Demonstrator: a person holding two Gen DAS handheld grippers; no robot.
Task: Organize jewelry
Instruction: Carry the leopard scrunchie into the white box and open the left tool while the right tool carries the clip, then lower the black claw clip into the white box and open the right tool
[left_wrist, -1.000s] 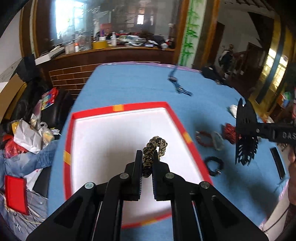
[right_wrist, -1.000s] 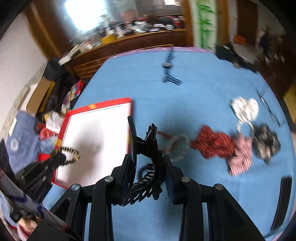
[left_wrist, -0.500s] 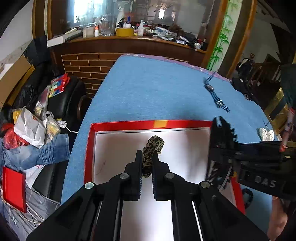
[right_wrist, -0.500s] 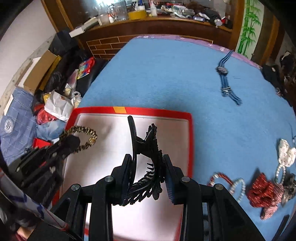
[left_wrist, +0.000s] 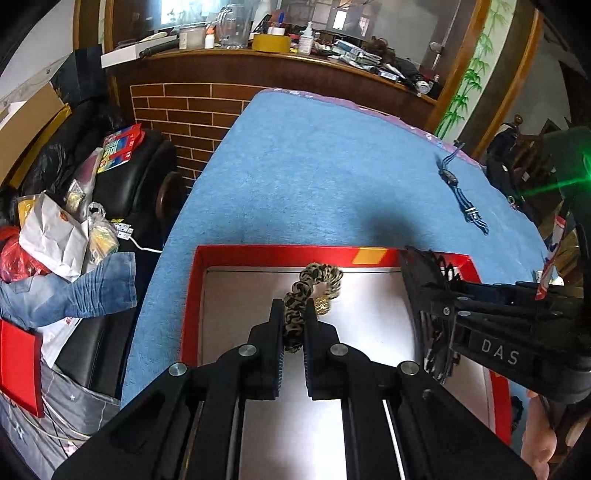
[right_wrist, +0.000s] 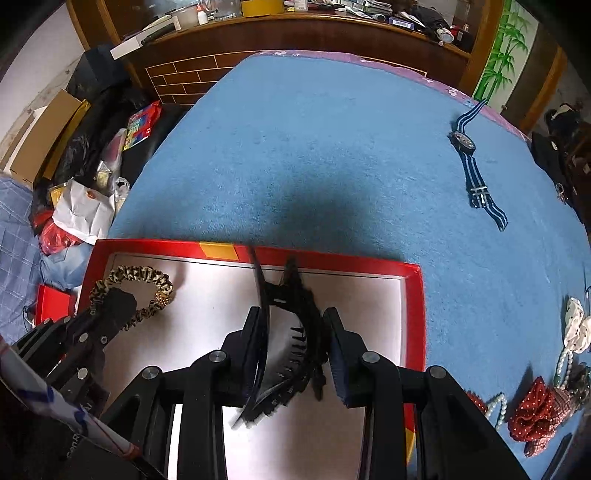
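Two handheld grippers hang over a red-rimmed tray (right_wrist: 413, 295) on a blue table (right_wrist: 332, 147), each carrying one piece for sorting. The left gripper (left_wrist: 293, 325) has its jaws pinched together on a leopard-print hair tie (left_wrist: 314, 280), whose loop dangles just above the tray's white floor near the far rim. The right gripper (right_wrist: 295, 343) is clamped on a black claw hair clip (right_wrist: 291, 332), held over the middle of the tray. Both tools tilt steeply downward, side by side, the right one crossing into the left camera's view.

Nothing appears to lie in the tray yet, so the sorting looks barely begun; these two pieces seem about to be set down. Much is left on the table: a blue striped watch (right_wrist: 476, 177) lies well apart toward the far edge, and a cluster of red fabric ties (right_wrist: 539, 413), a bead bracelet (right_wrist: 495, 406) and a white bow (right_wrist: 578, 325) sits off to the right of the tray.
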